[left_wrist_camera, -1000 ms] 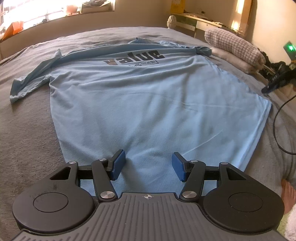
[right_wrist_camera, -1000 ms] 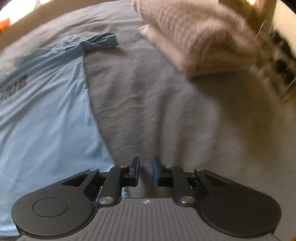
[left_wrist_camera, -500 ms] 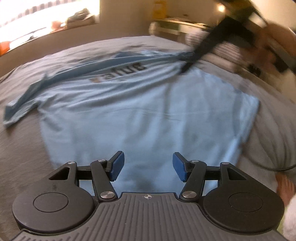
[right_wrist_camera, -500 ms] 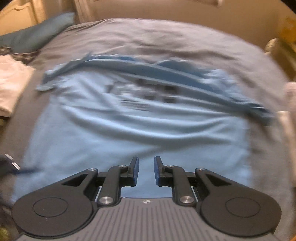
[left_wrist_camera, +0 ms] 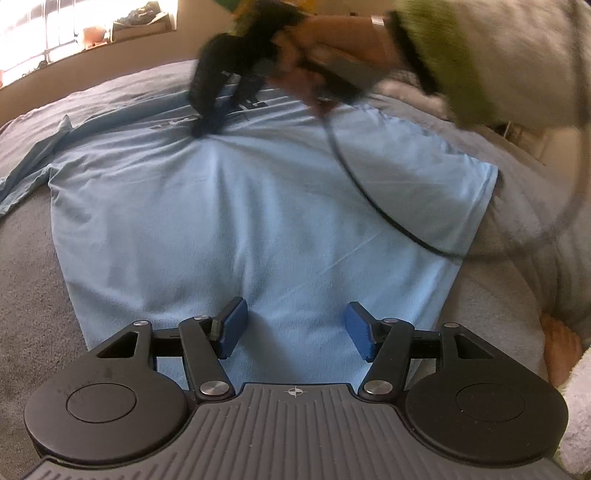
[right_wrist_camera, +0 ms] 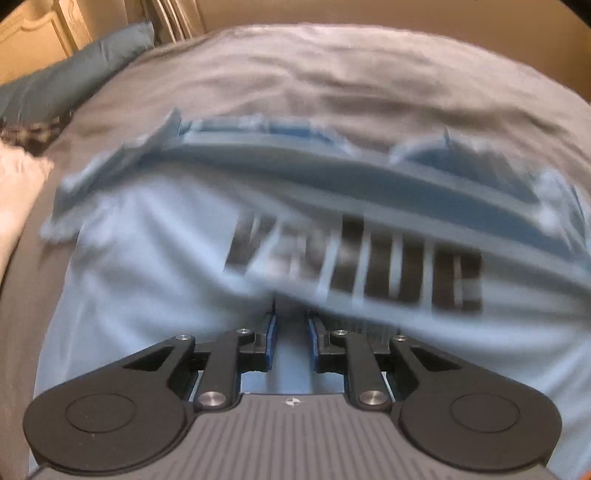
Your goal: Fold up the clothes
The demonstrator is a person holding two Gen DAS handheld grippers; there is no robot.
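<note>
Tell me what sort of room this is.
Most likely a bedroom. A light blue shirt lies spread on a bed with a grey blanket, a dark blue pillow sits at its head, and a sunlit window is behind.

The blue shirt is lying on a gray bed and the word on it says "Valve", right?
Almost. The blue shirt does lie on the gray bed, but the word printed on it reads "Value", not "Valve". The right wrist view shows the letters, though blurred.
</note>
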